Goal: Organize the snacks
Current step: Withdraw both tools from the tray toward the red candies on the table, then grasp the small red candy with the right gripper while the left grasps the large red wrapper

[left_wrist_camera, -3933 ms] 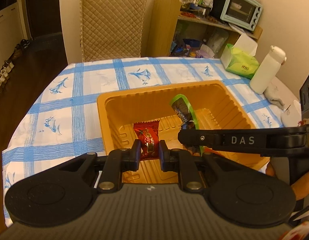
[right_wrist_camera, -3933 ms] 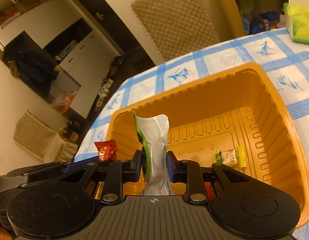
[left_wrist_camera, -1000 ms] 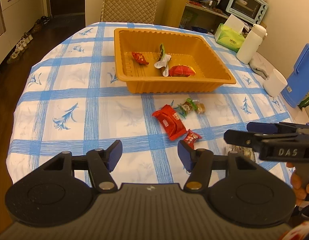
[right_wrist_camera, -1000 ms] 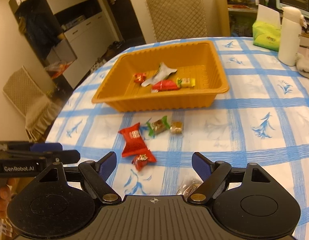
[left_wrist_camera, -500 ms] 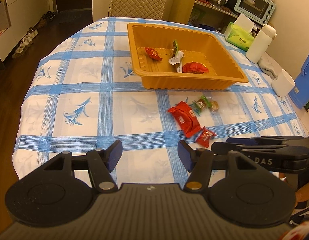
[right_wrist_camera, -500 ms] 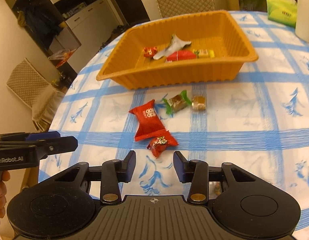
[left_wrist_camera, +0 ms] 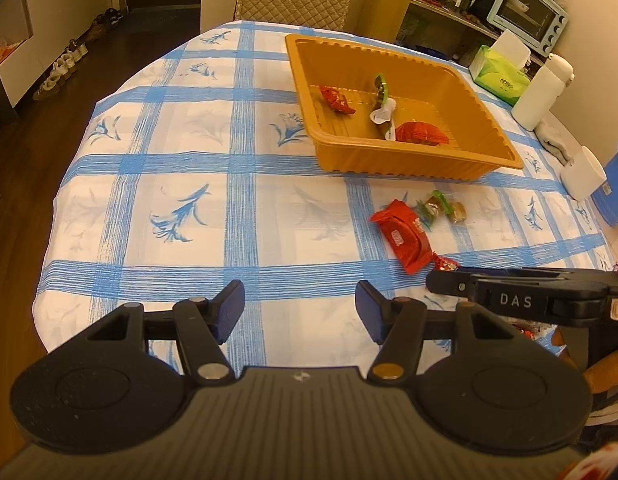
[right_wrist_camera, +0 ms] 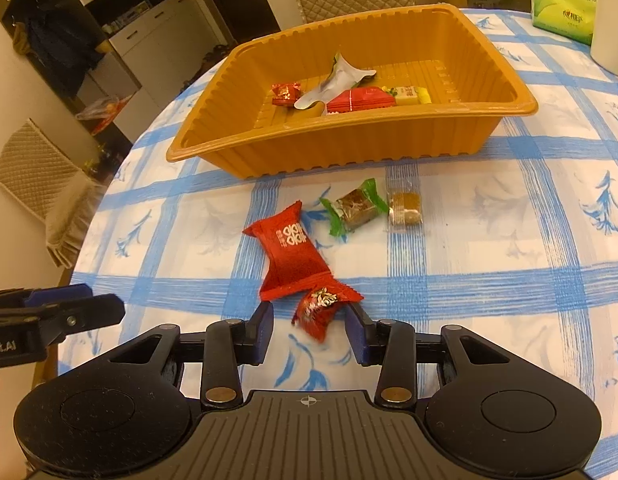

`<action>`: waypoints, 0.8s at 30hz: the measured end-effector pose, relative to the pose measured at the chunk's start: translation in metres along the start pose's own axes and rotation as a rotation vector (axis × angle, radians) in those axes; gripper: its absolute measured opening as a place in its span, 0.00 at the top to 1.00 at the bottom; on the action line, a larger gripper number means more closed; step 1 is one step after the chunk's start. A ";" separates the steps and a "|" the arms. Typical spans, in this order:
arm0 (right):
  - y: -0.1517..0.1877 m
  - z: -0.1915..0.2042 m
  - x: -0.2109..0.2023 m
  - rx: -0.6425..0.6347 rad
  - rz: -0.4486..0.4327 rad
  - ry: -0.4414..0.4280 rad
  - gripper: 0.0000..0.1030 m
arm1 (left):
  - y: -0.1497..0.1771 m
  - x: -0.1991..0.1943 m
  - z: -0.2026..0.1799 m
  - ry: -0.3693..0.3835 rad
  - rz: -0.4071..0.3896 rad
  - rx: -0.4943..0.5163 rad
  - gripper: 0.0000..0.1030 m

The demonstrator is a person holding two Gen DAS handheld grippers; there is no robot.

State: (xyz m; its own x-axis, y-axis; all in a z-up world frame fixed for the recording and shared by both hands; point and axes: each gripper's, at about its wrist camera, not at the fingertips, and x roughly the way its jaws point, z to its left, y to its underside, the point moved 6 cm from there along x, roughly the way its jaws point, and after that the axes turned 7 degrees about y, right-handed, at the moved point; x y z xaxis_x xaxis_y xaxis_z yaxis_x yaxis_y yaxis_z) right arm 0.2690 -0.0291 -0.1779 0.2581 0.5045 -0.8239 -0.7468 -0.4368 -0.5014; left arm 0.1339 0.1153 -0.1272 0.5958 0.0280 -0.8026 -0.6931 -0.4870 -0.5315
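1. Left gripper (left_wrist_camera: 300,307) hangs wide and empty over bare cloth (left_wrist_camera: 189,168).
2. Right gripper (right_wrist_camera: 310,330) brackets the small red candy (right_wrist_camera: 323,307), jaws part-open, not yet touching.
3. Best to pinch its middle, clear of the big red pack (right_wrist_camera: 291,254).
4. Then carry it to the tray (right_wrist_camera: 349,140).

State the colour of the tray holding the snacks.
Orange; the tray shows best in the right wrist view.
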 end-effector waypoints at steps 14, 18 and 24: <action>-0.003 0.007 0.010 -0.096 -0.032 0.084 0.81 | 0.000 0.001 0.005 0.000 0.006 -0.004 0.44; -0.004 0.005 0.009 -0.086 -0.033 0.075 0.82 | 0.001 0.003 0.001 0.004 0.008 0.005 0.44; -0.005 0.002 0.001 -0.080 -0.048 0.061 0.82 | 0.001 0.006 -0.005 0.010 0.006 0.012 0.44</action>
State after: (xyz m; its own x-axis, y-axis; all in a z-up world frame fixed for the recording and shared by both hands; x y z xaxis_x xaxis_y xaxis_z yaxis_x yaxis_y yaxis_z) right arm 0.2714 -0.0250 -0.1753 0.3308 0.4811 -0.8119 -0.6823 -0.4725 -0.5579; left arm 0.1388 0.1106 -0.1307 0.5956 0.0163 -0.8031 -0.7015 -0.4766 -0.5299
